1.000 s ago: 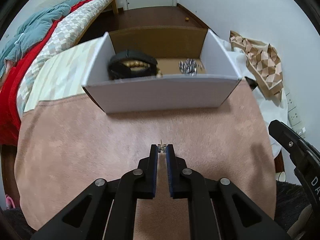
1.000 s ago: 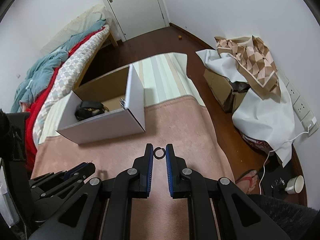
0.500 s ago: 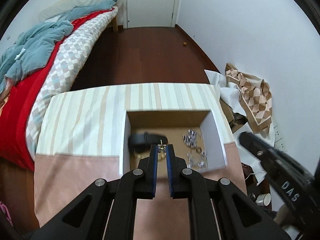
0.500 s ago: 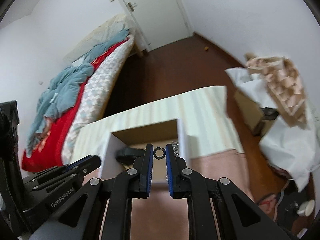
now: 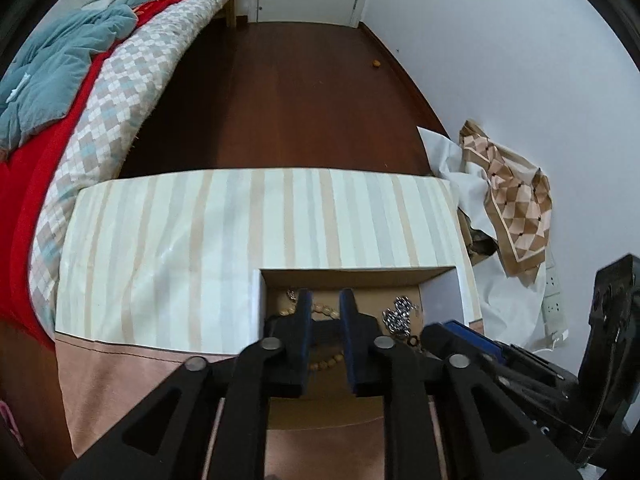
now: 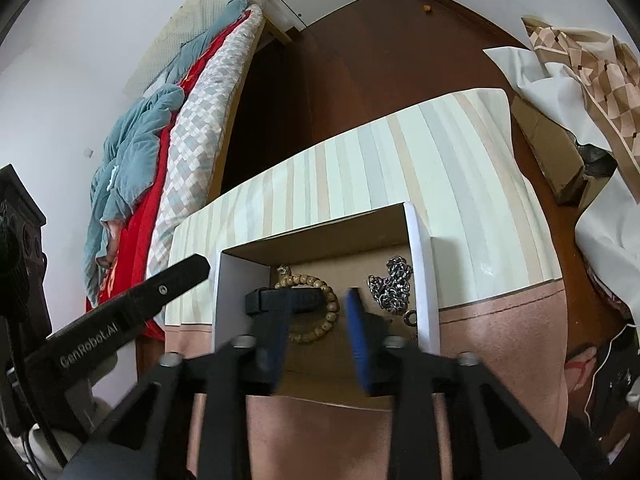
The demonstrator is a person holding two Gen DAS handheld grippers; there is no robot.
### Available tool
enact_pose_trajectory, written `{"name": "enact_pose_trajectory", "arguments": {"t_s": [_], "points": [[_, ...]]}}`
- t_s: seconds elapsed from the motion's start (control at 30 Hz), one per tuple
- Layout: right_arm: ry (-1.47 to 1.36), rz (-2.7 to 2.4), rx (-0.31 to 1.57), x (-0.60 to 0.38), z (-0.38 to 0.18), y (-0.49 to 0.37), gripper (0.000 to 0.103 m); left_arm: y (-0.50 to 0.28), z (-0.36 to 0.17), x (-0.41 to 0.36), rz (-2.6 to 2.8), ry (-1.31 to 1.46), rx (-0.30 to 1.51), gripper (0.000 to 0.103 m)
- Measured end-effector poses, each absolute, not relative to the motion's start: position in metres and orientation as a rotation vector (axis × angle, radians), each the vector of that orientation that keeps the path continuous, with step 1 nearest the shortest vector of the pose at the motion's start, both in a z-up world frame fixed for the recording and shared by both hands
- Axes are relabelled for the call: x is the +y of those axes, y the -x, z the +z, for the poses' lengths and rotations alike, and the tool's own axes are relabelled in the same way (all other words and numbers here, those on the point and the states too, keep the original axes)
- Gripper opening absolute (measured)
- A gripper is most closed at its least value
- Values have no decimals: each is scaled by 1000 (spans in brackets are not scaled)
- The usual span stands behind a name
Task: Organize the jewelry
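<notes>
Both grippers have opened since half a second ago: then the left gripper pinched a tiny earring-like piece and the right gripper a small dark ring, each poised over the box; now the jaws of both stand apart with nothing between them, the right wider than the left. By my reading both pieces have dropped into the box, though neither can be picked out for certain; a small ring lying by the right wall, just below the chain, may be the one released. Inside the box the bead bracelet lies left of centre with a black band across it, directly ahead of and below both grippers, and the chain sits to the right, nearer the right gripper. The band's long axis runs left to right, crosswise to the fingers. Any further jewelry would have to be on the pink cloth behind the grippers, which these views do not show, so the coming move is likely a pull back from the box toward the person. Readable writing: "GenRobot.AI" on the left gripper's side as the right wrist view shows it; the lettering on the right gripper in the left wrist view is too dark to read.
</notes>
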State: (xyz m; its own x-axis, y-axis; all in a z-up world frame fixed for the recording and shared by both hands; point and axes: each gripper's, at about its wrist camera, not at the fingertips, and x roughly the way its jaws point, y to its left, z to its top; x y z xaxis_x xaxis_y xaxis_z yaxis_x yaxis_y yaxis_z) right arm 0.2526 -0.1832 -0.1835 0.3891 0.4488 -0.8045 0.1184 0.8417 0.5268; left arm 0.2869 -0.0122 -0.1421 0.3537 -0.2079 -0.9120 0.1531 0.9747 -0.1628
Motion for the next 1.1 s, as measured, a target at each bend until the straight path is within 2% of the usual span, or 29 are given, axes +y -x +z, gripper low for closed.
{"name": "enact_pose_trajectory", "arguments": {"t_s": [0.07, 0.13, 0.27, 0.43, 0.47, 0.5, 0.53, 0.57, 0.6, 0.67, 1.1], "points": [[-549, 218, 1164, -182, -181, -250, 36, -286, -138, -9, -215, 46, 1172, 44], [-519, 198, 1151, -183, -175, -245, 36, -280, -133, -3, -181, 42, 1147, 59], [-458, 154, 1133, -184, -163, -233, 37, -268, -127, 9, -151, 43, 1127, 62], [-331, 61, 1118, -184, -146, -214, 66, -241, -121, 27, -89, 33, 1090, 70], [-293, 38, 1119, -183, -143, -210, 74, -236, -120, 29, -77, 26, 1084, 83], [-259, 15, 1120, -182, -140, -207, 85, -231, -120, 31, -67, 20, 1079, 90], [-234, -1, 1121, -181, -137, -204, 91, -226, -119, 32, -54, 8, 1075, 97], [-211, -16, 1123, -179, -135, -202, 99, -221, -119, 33, -42, -7, 1072, 98], [-179, -37, 1126, -177, -133, -199, 102, -217, -119, 33, -30, -19, 1071, 98], [-126, -71, 1130, -172, -130, -196, 102, -211, -120, 32, -14, -43, 1075, 101], [-72, -118, 1081, -160, -73, -134, 103, -147, -73, 39, 3, -52, 1010, 102]]}}
